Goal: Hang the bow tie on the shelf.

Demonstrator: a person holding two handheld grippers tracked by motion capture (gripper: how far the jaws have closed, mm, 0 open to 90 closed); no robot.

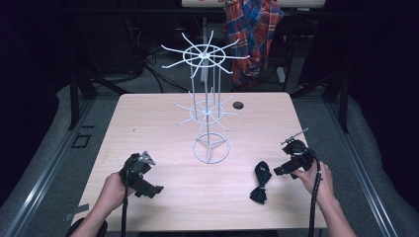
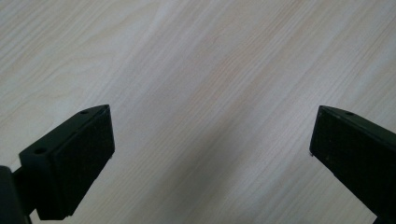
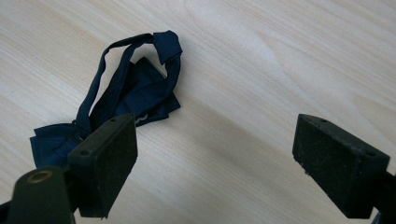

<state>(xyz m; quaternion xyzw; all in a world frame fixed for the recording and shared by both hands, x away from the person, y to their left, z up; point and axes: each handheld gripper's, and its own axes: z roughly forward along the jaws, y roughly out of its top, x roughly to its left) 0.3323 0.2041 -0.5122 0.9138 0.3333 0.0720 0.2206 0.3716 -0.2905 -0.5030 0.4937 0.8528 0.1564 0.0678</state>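
Grippers poised over the worktop (image 1: 163, 113): right gripper (image 3: 215, 163), jaws wide and empty, nears a dark bow tie (image 3: 130, 93) lying beside it; left gripper (image 2: 212, 158) waits open. Next, likely closing on the tie's strap for the wire rack (image 1: 207, 106).

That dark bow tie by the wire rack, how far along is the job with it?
Nothing looks done: the white wire rack carries nothing. The bow tie lies flat on the table. The right gripper hovers open beside it; the left gripper is open over bare wood. Grasping comes next, probably hanging after.
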